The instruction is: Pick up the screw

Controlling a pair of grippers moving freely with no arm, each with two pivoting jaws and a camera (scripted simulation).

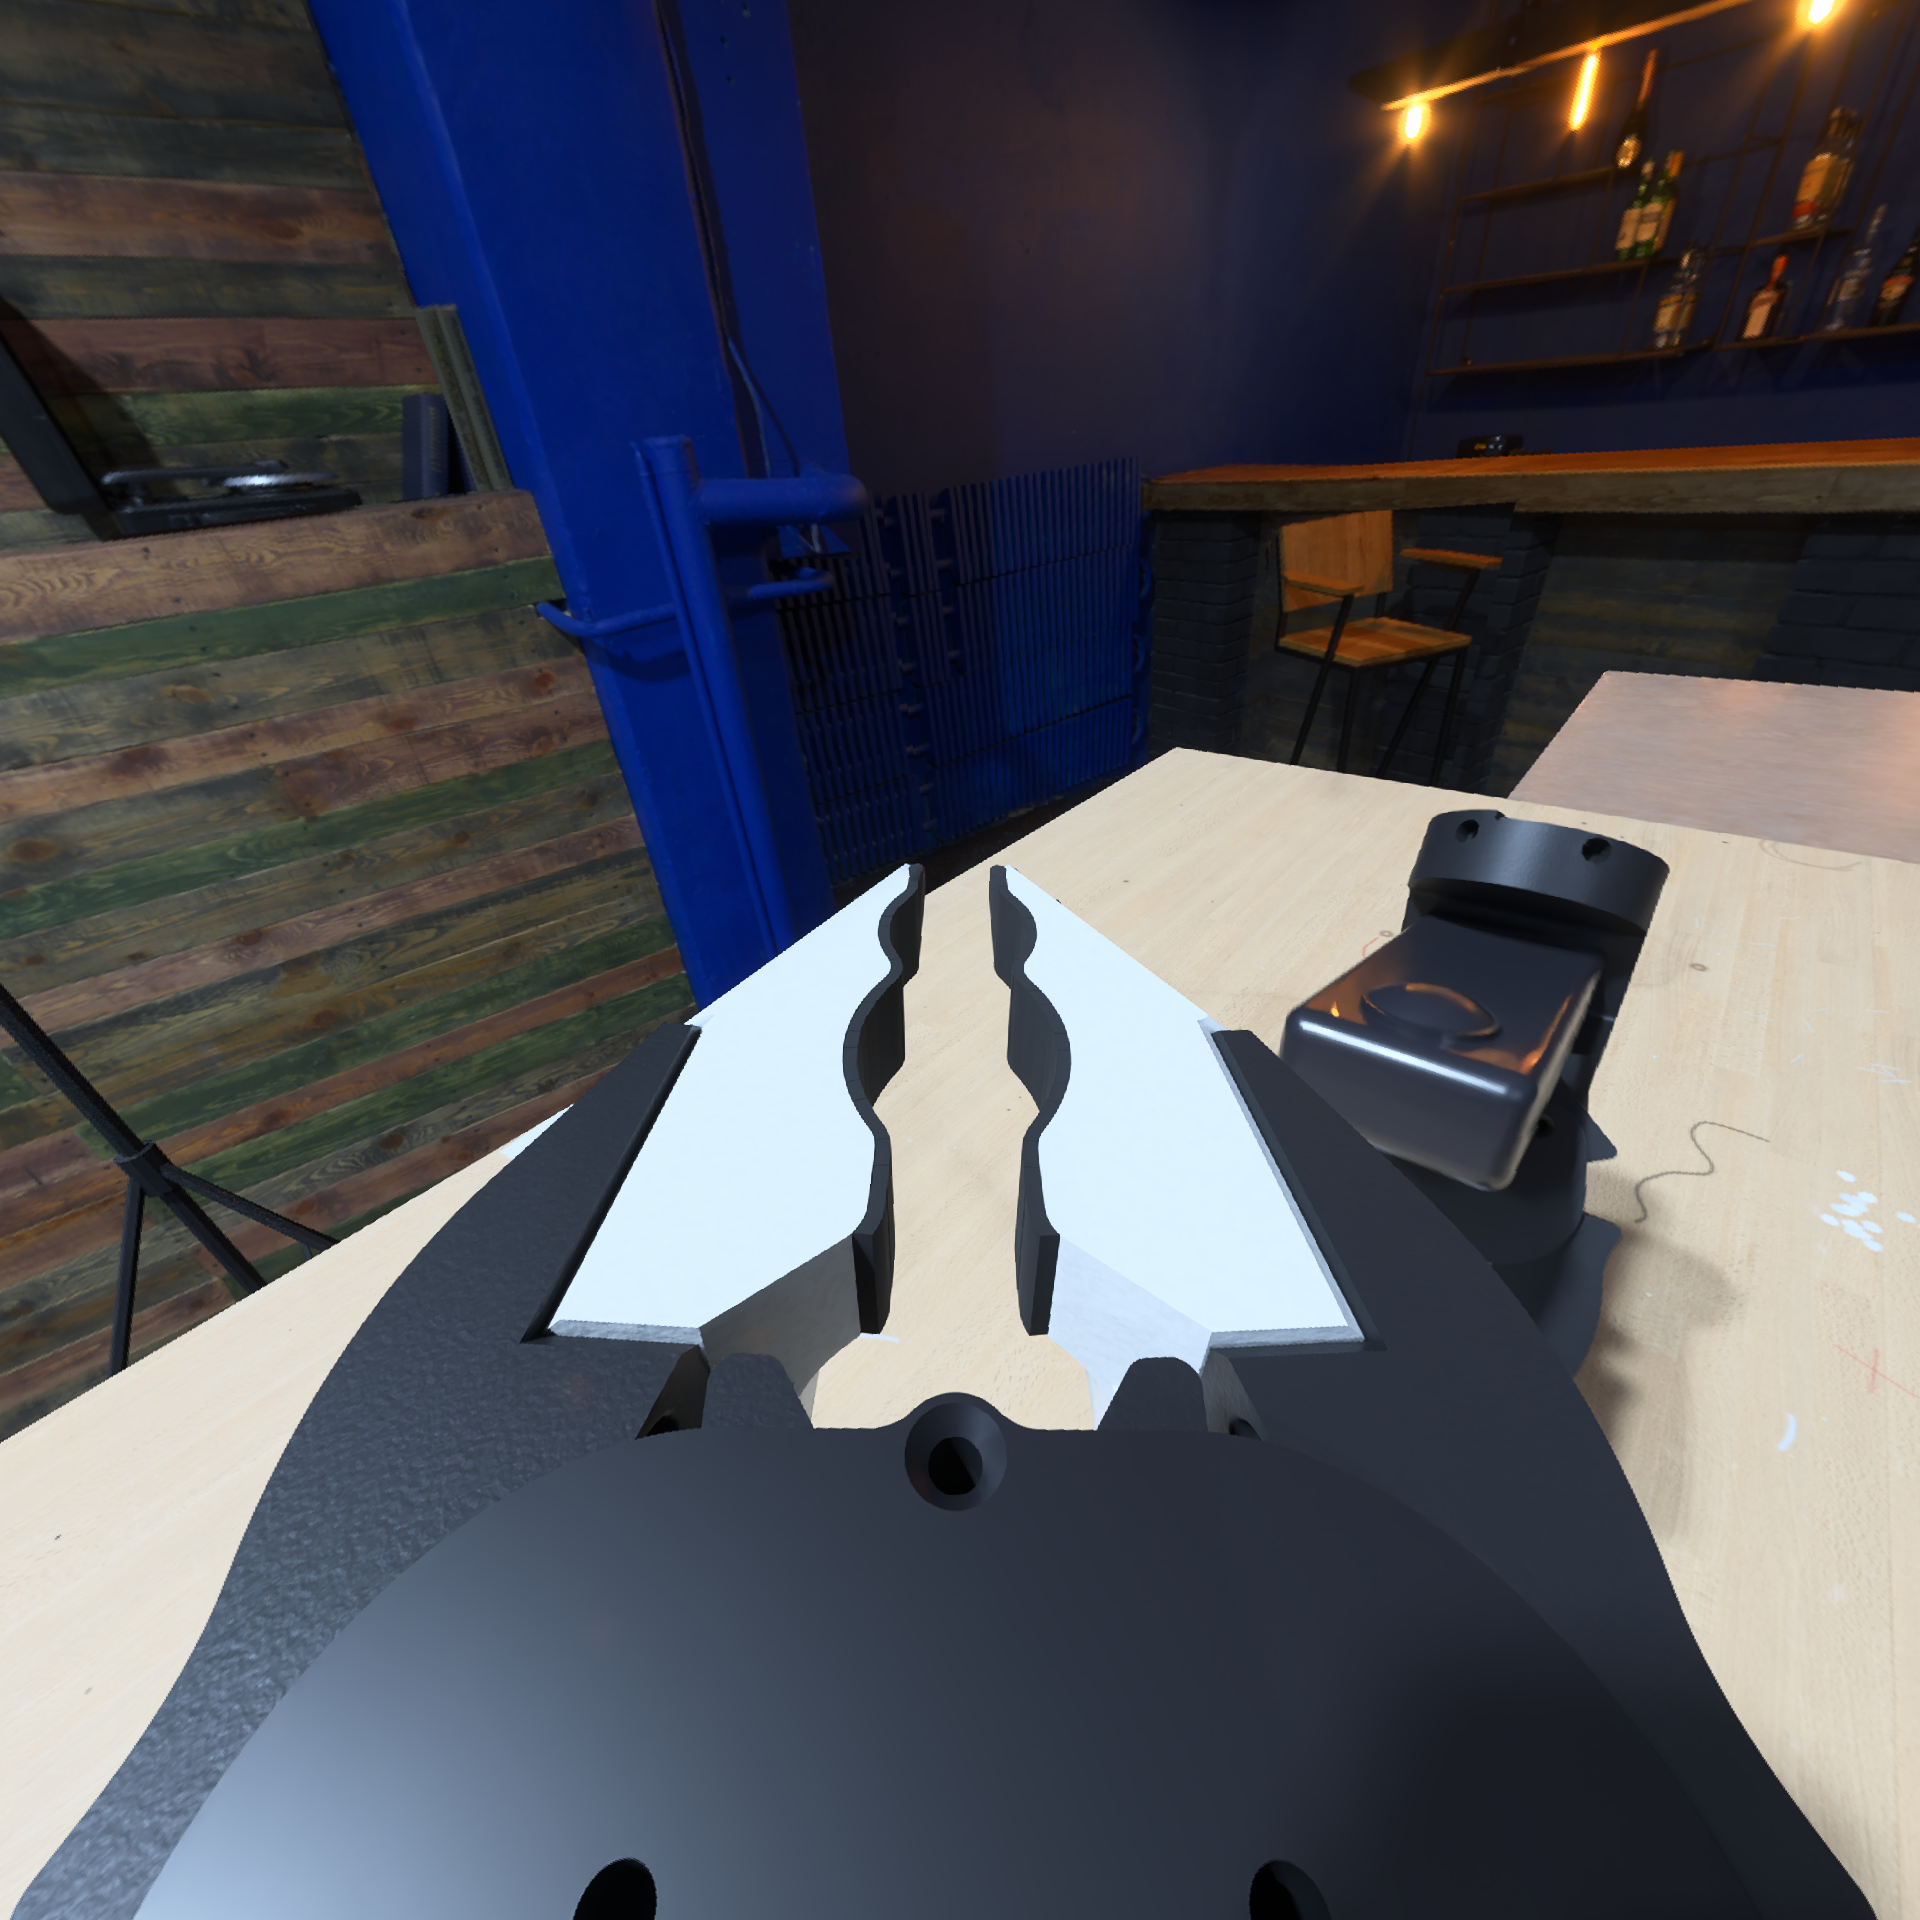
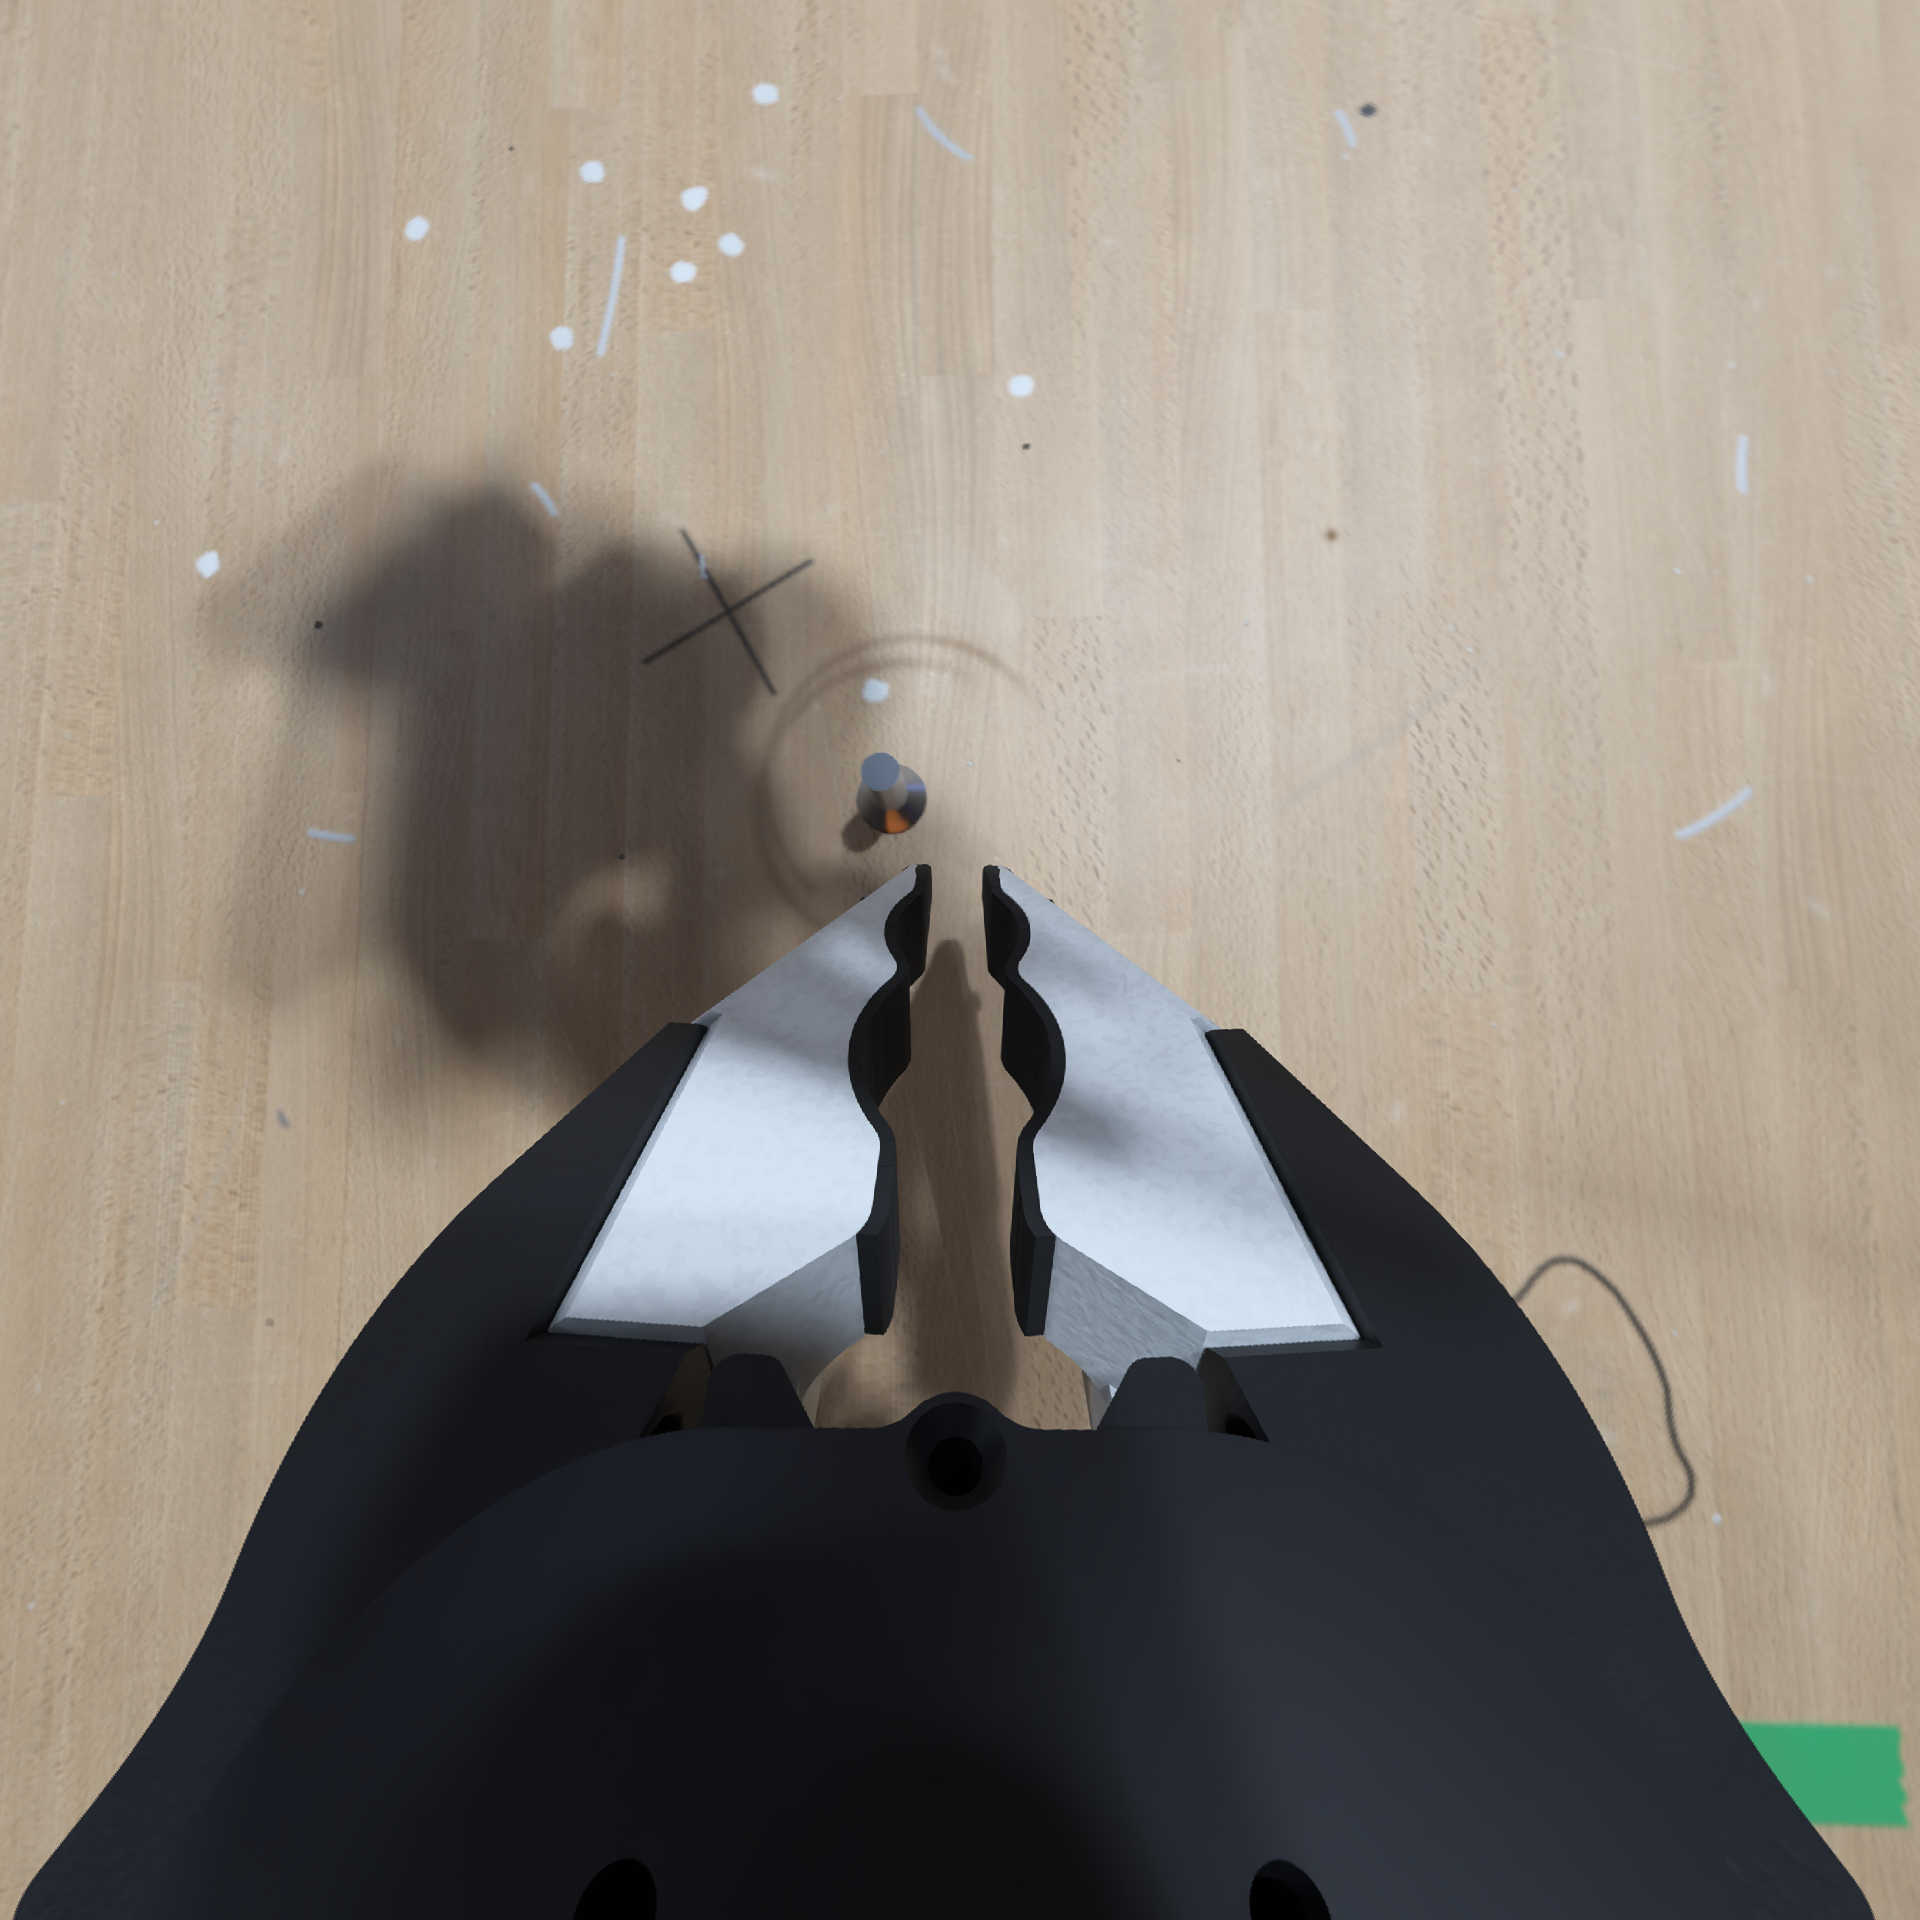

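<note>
The screw (image 2: 888,795) is small and grey. It stands upright on the light wooden table (image 2: 1351,623), just beyond and slightly left of my right gripper's tips. My right gripper (image 2: 956,878) points straight down at the table, jaws a narrow gap apart, with nothing between them. My left gripper (image 1: 956,878) hovers over the table's left part, jaws also a narrow gap apart and empty. The right gripper's black body (image 1: 1455,1049) shows to its right in the left wrist view. The screw is not in the left wrist view.
A black pen cross (image 2: 727,613), white paint flecks (image 2: 686,234), a black squiggle (image 2: 1621,1382) and a green tape strip (image 2: 1829,1787) mark the tabletop. The table's left edge (image 1: 312,1299) drops off beside my left gripper. A grey table (image 1: 1745,748) stands behind.
</note>
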